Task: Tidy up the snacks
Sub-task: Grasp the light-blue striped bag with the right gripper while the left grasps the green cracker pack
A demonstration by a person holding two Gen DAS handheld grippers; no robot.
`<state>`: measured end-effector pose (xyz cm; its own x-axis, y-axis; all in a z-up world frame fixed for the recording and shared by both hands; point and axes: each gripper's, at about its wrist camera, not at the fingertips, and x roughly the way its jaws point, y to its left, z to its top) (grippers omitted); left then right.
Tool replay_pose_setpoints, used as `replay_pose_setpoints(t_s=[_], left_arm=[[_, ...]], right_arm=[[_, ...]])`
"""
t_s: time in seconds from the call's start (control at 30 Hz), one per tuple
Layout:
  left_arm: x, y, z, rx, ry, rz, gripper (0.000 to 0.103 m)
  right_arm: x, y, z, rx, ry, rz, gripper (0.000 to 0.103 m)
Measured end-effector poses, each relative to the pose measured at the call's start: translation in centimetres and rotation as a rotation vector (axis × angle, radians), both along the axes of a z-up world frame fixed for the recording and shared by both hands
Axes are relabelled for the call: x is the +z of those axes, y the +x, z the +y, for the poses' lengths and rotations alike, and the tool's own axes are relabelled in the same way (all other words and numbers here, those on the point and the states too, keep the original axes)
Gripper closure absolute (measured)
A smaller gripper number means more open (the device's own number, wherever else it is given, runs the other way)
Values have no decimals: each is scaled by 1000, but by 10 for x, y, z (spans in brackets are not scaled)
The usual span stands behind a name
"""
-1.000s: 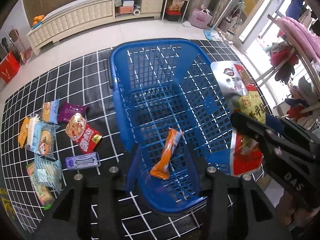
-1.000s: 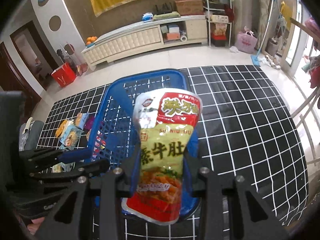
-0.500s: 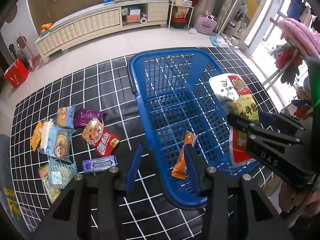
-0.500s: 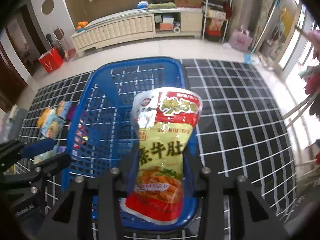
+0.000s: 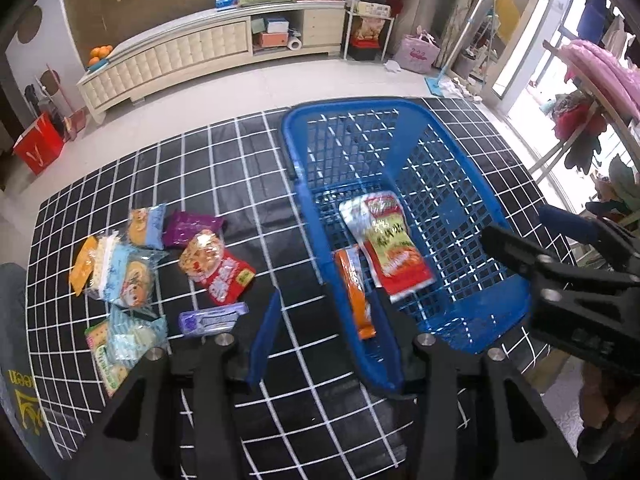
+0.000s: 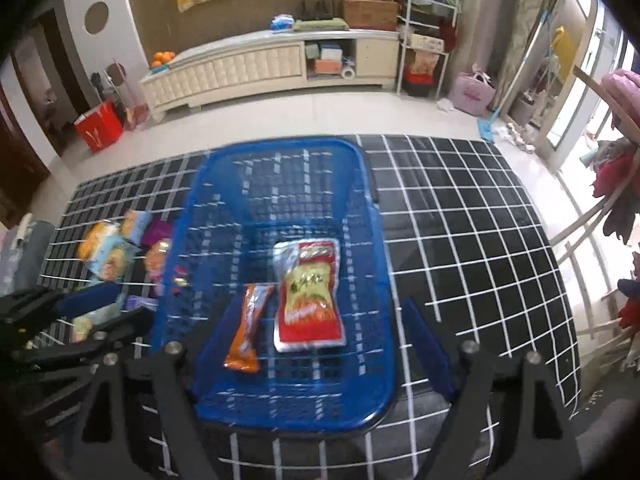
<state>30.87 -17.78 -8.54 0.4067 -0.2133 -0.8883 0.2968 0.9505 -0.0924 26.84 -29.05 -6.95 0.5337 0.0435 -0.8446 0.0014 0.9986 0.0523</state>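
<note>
Blue basket (image 6: 372, 264), just ahead of the wide-open, empty right gripper (image 6: 316, 344), holds two packets, while the left gripper (image 5: 324, 328), also open and empty, probably must next reach the loose snacks (image 5: 216, 264) to its left.

Basket (image 6: 372, 240) wall hides part of the loose snacks (image 6: 108, 256).

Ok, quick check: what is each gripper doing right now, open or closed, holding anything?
Left gripper: open, empty, over the basket edge.
Right gripper: open, empty; the red pouch lies in the basket.
</note>
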Motion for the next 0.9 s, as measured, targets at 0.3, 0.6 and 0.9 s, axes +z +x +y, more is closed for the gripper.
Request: replay_pose_setpoints(t_s=[0.3,0.6,0.9], left_arm=[[19,-30,77,91,-22,-34,56],[12,-62,185,218,-2,-18,47],[-30,-66,267,337,17,64,47]], right_arm=[[22,-16,64,76,-30,-39,17],[11,-21,163,218,-21,-28,17],[-34,-6,253,375,-22,78,17]])
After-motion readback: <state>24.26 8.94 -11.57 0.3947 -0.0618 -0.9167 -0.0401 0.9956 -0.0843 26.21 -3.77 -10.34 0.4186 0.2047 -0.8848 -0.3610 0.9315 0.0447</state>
